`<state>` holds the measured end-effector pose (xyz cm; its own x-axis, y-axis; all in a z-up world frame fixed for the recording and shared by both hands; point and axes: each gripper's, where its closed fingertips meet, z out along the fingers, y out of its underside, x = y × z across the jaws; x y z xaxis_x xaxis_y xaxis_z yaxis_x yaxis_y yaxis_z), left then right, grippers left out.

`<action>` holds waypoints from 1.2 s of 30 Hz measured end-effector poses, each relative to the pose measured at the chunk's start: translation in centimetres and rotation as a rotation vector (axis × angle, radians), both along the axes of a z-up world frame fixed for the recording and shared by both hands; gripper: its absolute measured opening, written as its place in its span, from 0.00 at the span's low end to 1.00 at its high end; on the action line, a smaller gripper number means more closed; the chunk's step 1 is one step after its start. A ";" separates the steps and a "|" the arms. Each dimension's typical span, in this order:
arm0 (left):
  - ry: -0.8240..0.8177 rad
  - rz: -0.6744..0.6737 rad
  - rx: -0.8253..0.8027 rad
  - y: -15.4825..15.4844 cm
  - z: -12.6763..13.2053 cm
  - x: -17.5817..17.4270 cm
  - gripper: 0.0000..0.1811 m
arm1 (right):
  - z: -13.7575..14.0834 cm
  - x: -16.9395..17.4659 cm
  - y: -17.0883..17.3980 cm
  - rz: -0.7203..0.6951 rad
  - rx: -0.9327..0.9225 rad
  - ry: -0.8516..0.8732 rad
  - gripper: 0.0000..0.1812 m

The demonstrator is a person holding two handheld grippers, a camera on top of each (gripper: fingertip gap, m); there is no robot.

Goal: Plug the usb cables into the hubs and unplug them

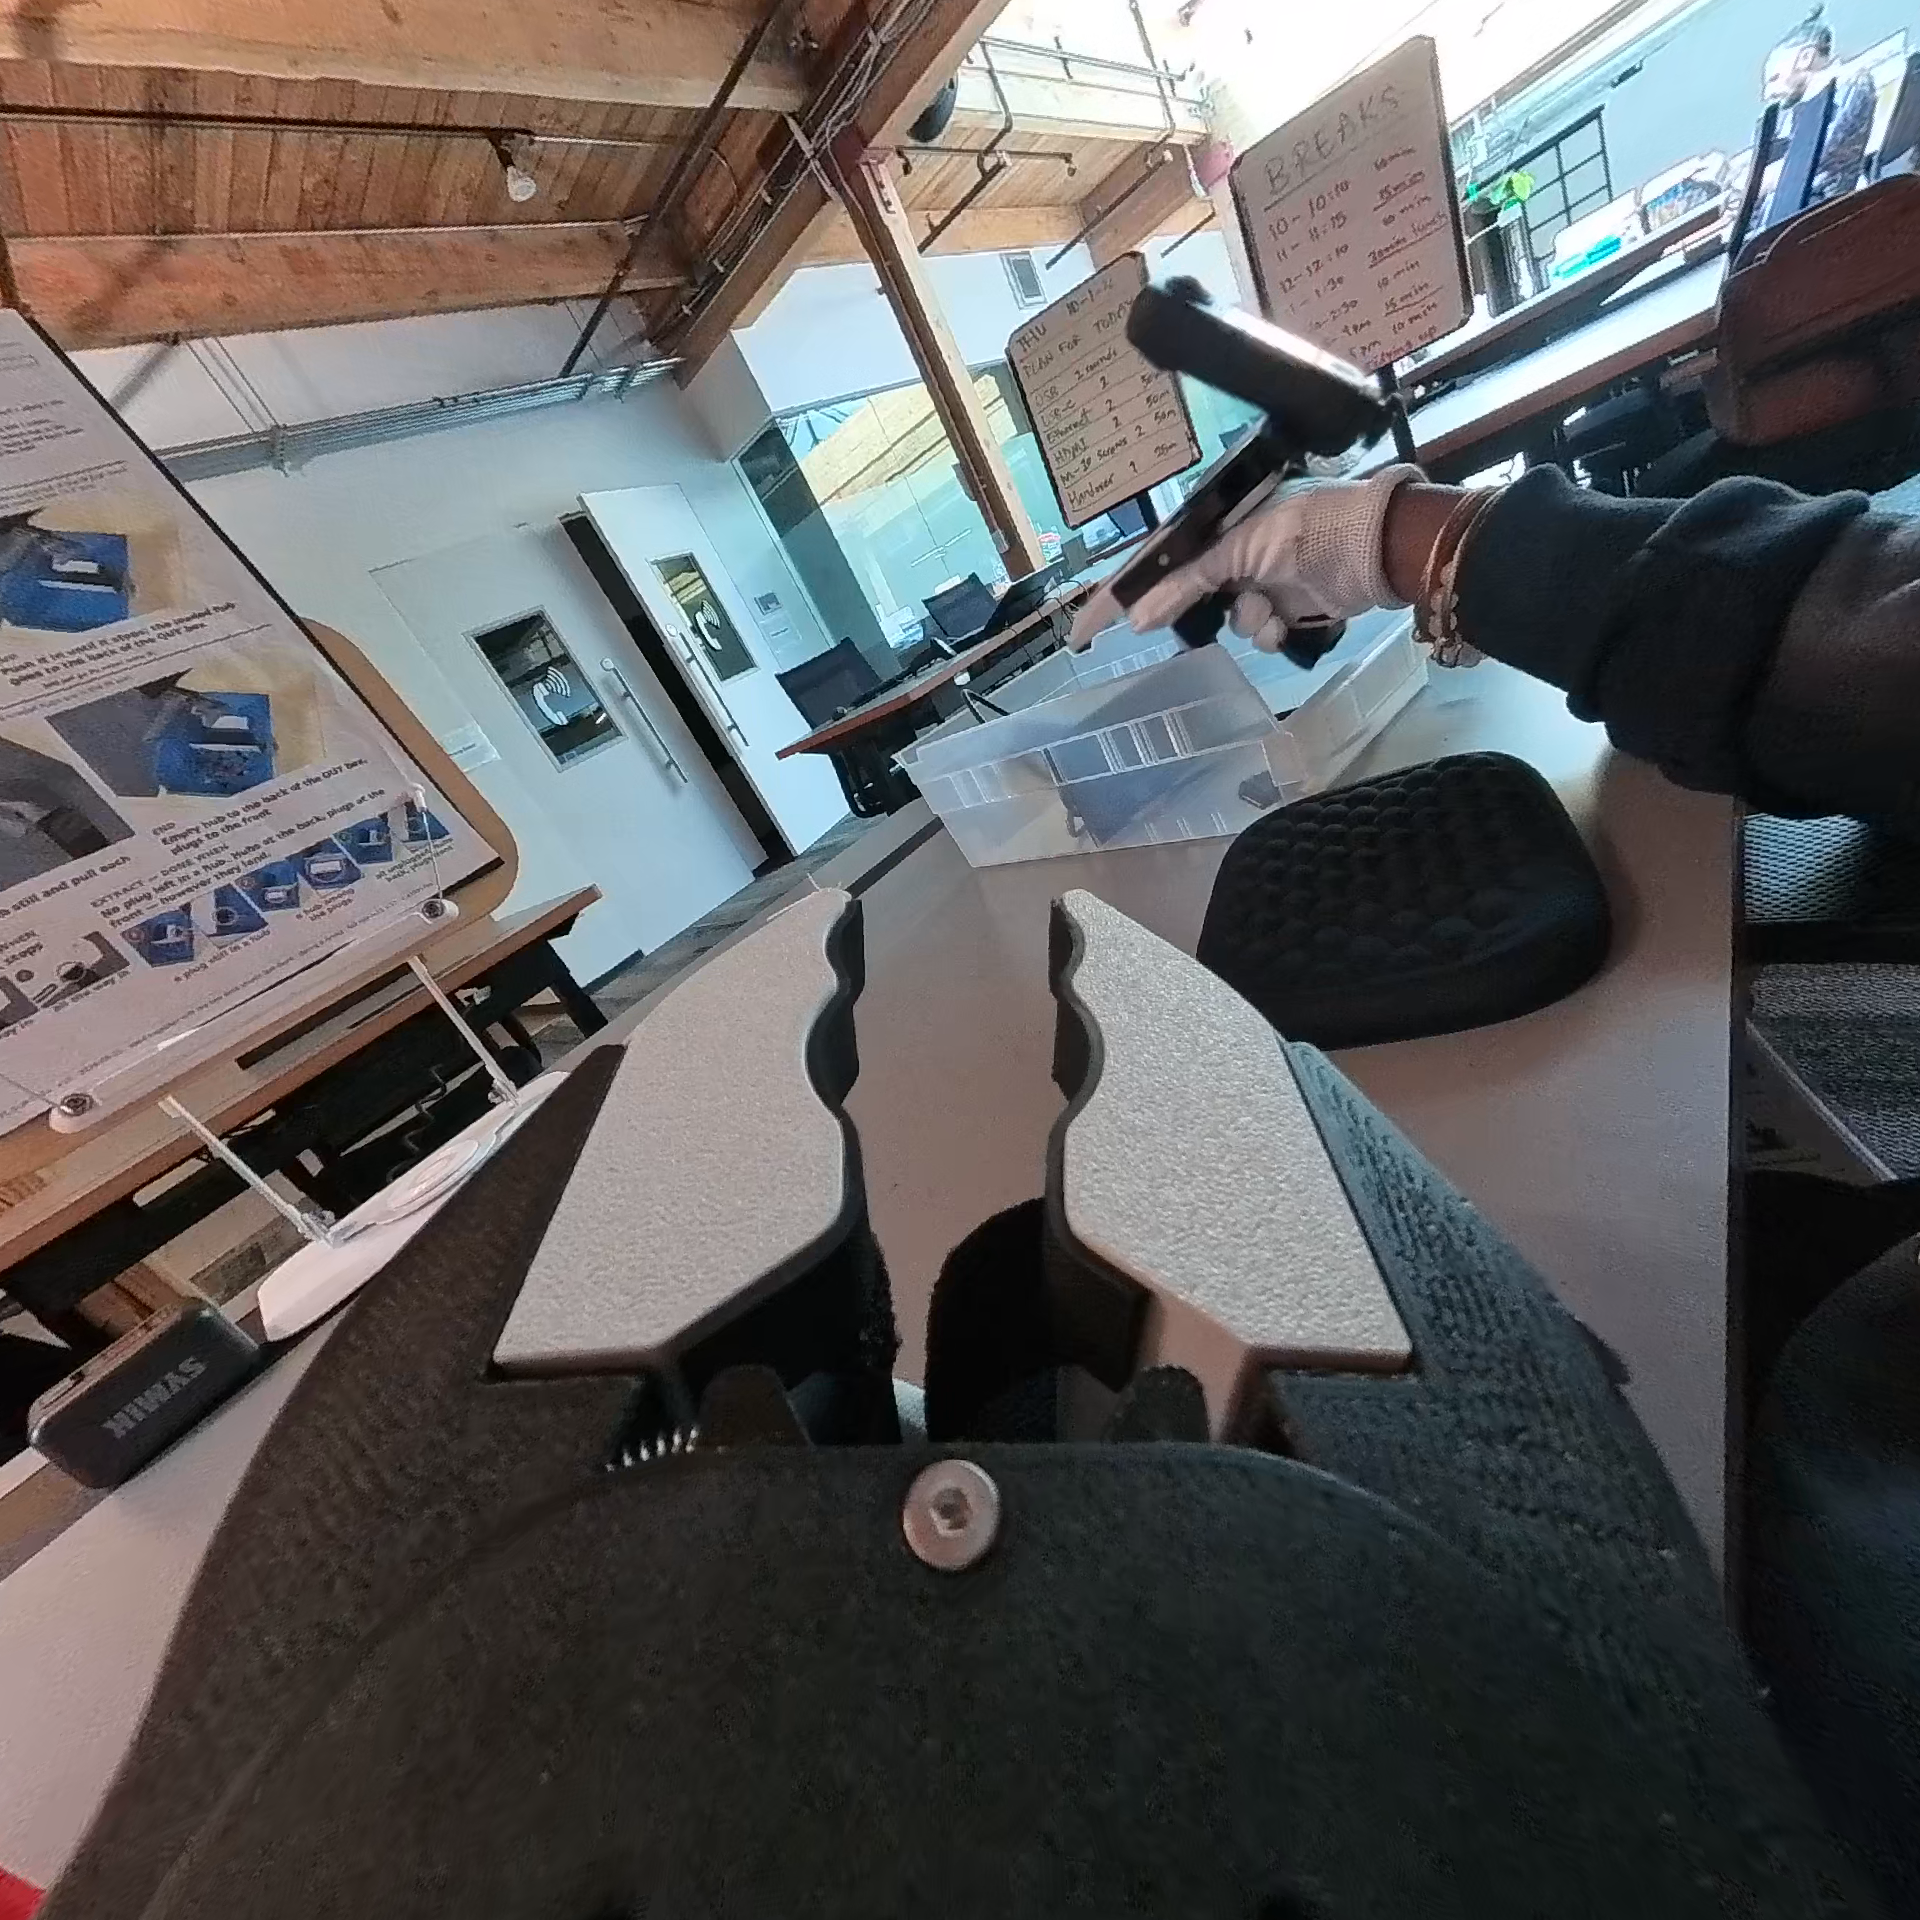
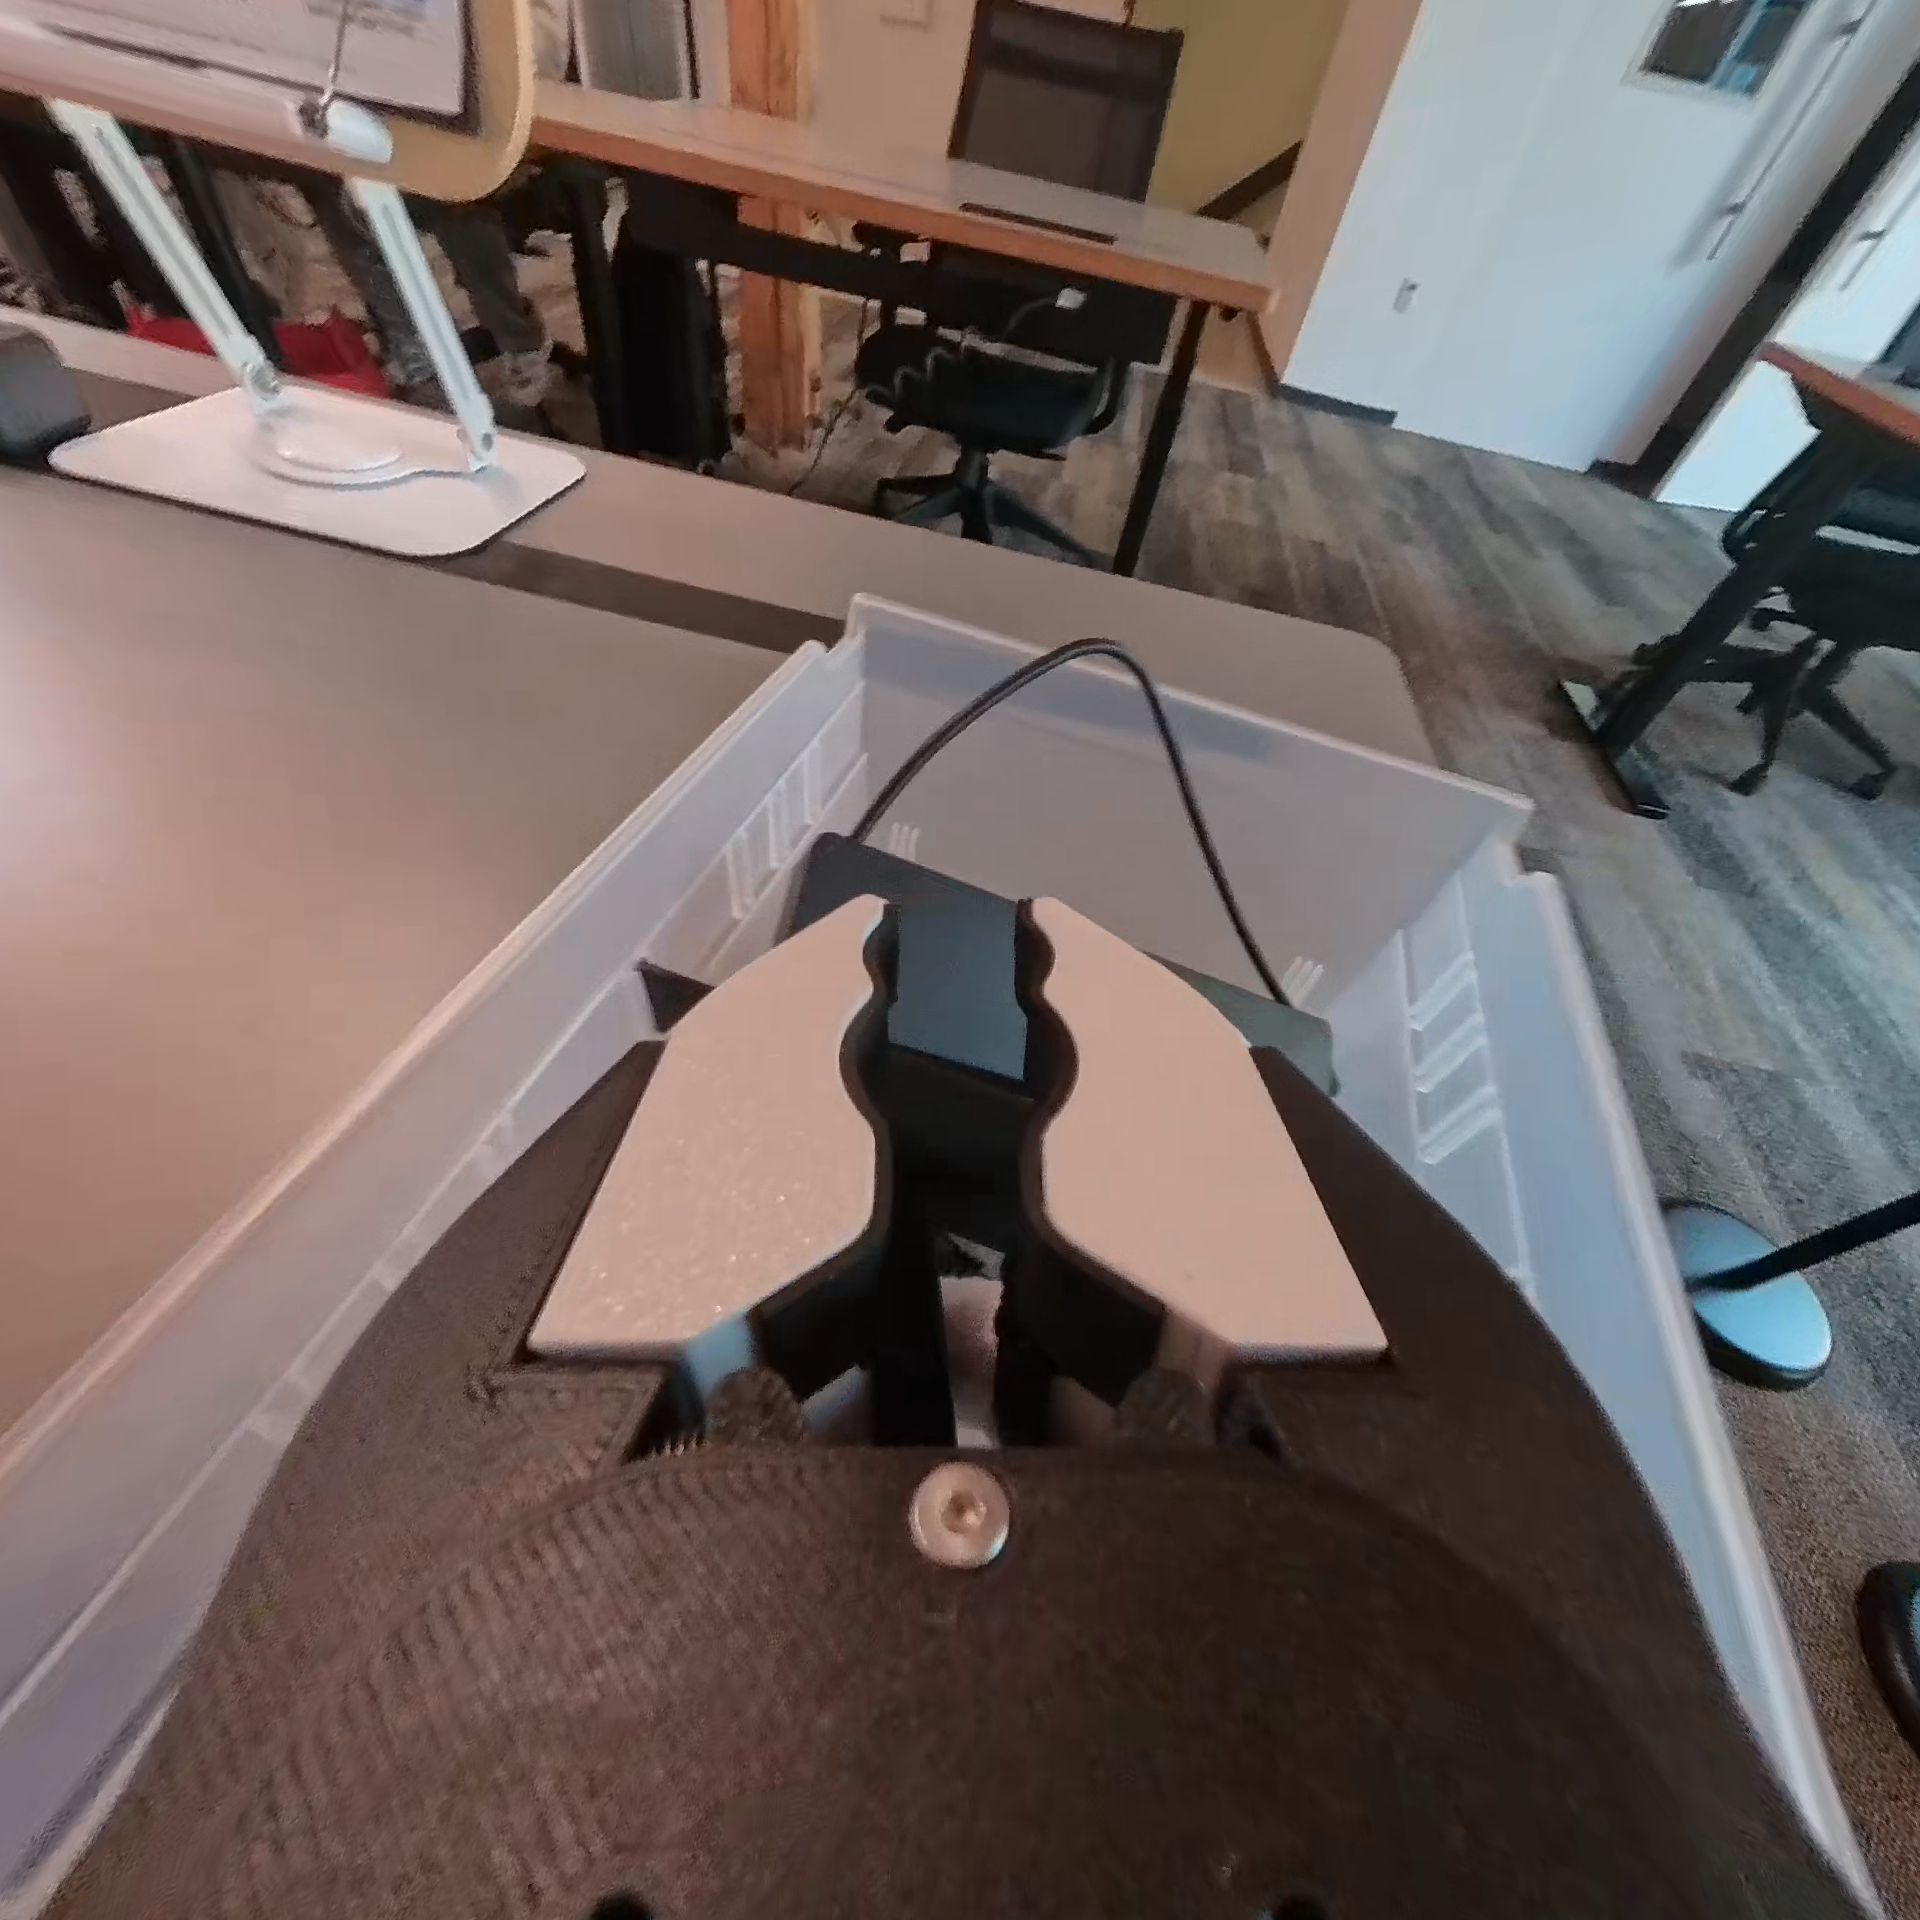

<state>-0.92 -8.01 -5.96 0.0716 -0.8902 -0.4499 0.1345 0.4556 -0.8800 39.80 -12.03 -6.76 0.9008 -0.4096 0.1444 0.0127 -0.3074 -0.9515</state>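
Right hand-held gripper (image 2: pixel 954 914) angled into clear bin (image 2: pixel 1143 769) clamping black hub (image 2: pixel 951 987), left hand-held gripper (image 1: pixel 951 914) apart

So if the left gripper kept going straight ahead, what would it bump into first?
Probably nothing soon. The left gripper is open and points along the bare table; the clear bin sits farther ahead, slightly right, though depth is hard to judge.

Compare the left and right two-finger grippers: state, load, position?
The left gripper is open and empty; the right gripper is shut on a black rectangular hub. The left hangs low over the bare grey table; the right reaches into the clear plastic bin. Both have grey finger plates on black bodies.
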 end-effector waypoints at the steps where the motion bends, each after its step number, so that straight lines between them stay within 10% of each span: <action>1: 0.000 0.000 0.000 0.0 0.0 0.0 0.18 | -0.2 -0.4 0.4 0.020 -0.008 0.006 0.11; 14: 0.024 -0.001 0.026 -0.2 -0.4 0.4 0.18 | -4.0 0.0 3.3 -0.121 -0.253 -0.122 0.00; 27: 0.032 -0.005 0.039 -0.4 -0.5 0.5 0.18 | -5.0 -1.3 4.6 0.053 -0.125 0.175 0.03; 36: 0.018 -0.009 0.016 -0.2 -0.4 0.3 0.18 | 8.3 -1.0 -0.9 -0.064 0.620 -0.113 0.46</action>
<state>-0.60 -8.22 -6.34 0.0556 -0.8832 -0.4656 0.1228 0.4689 -0.8747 38.81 -12.89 1.51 0.8650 -0.4998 -0.0443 0.1233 0.2972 -0.9468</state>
